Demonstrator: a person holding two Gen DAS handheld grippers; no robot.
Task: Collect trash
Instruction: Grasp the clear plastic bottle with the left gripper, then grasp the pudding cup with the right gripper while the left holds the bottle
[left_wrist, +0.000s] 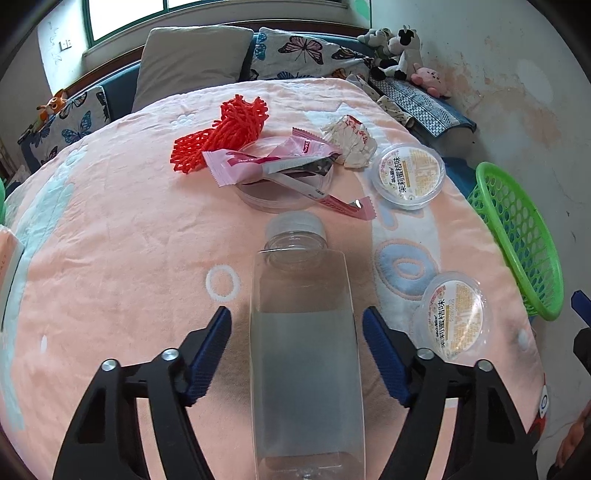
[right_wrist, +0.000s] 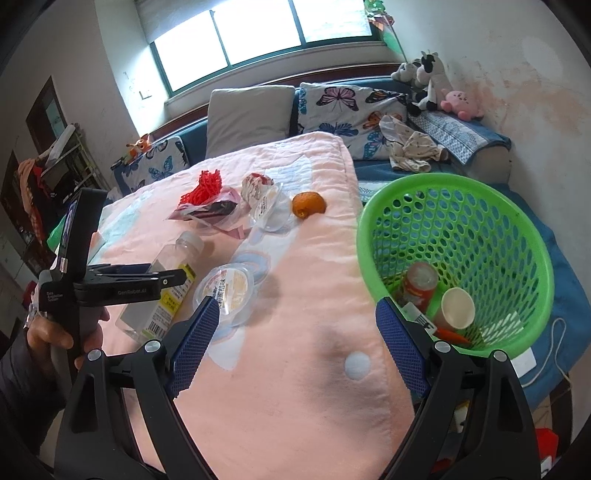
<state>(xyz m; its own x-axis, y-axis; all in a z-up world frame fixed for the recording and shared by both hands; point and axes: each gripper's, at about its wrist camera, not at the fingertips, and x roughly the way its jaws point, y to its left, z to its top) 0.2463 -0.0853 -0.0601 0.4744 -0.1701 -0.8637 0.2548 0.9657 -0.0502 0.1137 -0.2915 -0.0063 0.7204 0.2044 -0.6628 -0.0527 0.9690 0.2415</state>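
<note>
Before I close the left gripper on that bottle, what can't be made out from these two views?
- Clear bottle, left wrist view: its base runs off the bottom edge; pad contact unclear, gaps show beside both pads.
- Same bottle, right wrist view: the left gripper covers its middle.
- Green basket, left wrist view: only the outside wall shows, contents hidden.
- Basket bottom, right wrist view: the right gripper finger hides part of it.
- Jelly cup print: too small to read.

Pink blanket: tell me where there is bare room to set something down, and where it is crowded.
Free: the wide stretch of the pink blanket under the right gripper, between the near jelly cup and the green basket; also the patch left of the clear bottle. Crowded: the far middle, where the red net, pink wrappers and crumpled paper cluster.
</note>
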